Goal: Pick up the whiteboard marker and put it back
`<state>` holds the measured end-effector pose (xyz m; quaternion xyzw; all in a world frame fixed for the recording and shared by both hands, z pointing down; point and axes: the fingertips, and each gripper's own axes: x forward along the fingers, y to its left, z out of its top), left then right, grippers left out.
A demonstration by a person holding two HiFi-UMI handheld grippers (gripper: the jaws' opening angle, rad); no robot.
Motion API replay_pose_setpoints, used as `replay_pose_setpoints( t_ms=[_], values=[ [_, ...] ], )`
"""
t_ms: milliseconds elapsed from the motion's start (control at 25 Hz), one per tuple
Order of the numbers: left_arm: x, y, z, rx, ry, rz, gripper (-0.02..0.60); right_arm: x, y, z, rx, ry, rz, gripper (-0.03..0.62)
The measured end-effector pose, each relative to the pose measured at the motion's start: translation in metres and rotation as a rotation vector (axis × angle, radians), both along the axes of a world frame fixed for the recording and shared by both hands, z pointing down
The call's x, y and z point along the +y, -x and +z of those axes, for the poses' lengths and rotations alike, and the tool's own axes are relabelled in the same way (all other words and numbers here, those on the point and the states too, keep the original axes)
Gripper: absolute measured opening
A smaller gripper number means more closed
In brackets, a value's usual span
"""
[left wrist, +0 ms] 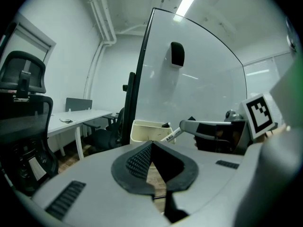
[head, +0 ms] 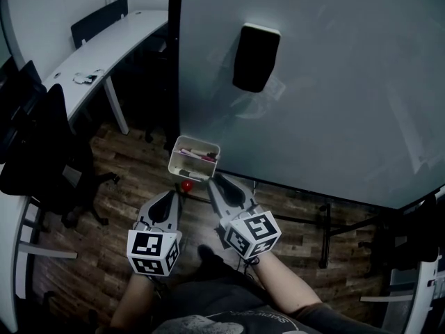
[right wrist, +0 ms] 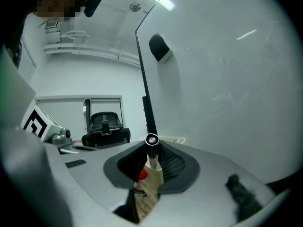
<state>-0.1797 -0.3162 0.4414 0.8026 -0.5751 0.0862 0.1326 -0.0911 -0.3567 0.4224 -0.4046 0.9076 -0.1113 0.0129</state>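
In the head view, a white tray [head: 182, 145] hangs at the lower corner of the whiteboard [head: 334, 82]. The right gripper [head: 211, 180] noses right up to the tray's near rim, and the left gripper [head: 170, 197] sits just short of it.

In the left gripper view, that gripper's [left wrist: 151, 144] jaws are pressed together with nothing between them. Beyond them, the whiteboard marker [left wrist: 171, 134] juts from the right gripper toward the tray.

In the right gripper view, the right gripper [right wrist: 152, 151] is clamped on the marker, whose round end faces the camera.

Likely office, whiteboard [head: 334, 82], curved desk [head: 111, 46], swivel chairs [head: 43, 141]
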Motion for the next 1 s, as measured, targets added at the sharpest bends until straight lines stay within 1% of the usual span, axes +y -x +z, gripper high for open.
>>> replay_pose_setpoints(
  t_ms=[240, 520, 680, 840, 1000],
  values=[
    [0.019, -0.001, -0.014, 0.000, -0.030, 0.018, 0.014, 0.013, -0.008, -0.024, -0.023, -0.050, 0.041, 0.080],
    [0.047, -0.002, -0.025, 0.003, -0.067, 0.055, 0.014, 0.046, -0.028, -0.055, -0.068, -0.100, 0.114, 0.080],
    [0.061, -0.003, -0.026, 0.018, -0.069, 0.062, 0.014, 0.066, -0.032, -0.057, -0.050, -0.107, 0.110, 0.080],
    [0.068, -0.007, -0.026, 0.017, -0.072, 0.069, 0.014, 0.077, -0.031, -0.050, -0.019, -0.107, 0.097, 0.080],
    [0.072, -0.011, -0.024, 0.011, -0.065, 0.058, 0.014, 0.085, -0.033, -0.039, -0.016, -0.081, 0.084, 0.080]
  ],
)
